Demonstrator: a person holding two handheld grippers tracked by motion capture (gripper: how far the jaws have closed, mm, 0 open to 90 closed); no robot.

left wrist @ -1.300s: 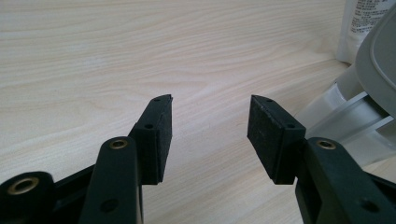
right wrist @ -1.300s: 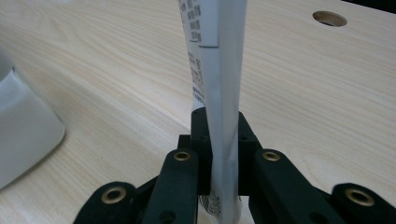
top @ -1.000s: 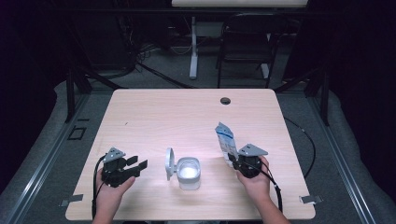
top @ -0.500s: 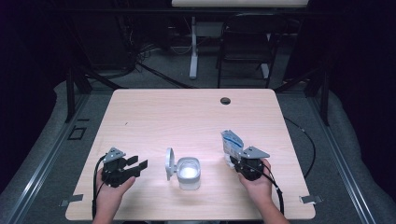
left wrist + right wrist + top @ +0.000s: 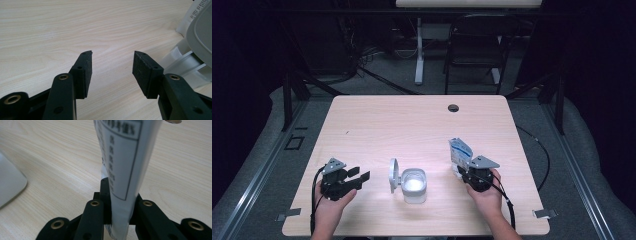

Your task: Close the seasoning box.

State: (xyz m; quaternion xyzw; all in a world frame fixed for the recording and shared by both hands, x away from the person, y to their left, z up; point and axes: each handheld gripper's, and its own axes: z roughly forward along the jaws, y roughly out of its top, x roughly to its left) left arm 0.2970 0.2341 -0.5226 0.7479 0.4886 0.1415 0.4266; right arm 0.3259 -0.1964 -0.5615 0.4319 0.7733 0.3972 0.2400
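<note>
The right gripper [image 5: 464,169] is clenched on a packet [image 5: 459,150] at lower right of the high view, the packet's long axis rising nearly upright from the jaws. The right gripper view shows its printed panel [image 5: 122,157] pinched between the pads. The box [image 5: 414,185] sits to the packet's left at lower centre, lid [image 5: 394,175] swung open on its left side; its inside looks white, contents unclear. The right hand is nearer. The left gripper [image 5: 357,177] rests released, jaws apart over bare table [image 5: 412,125].
</note>
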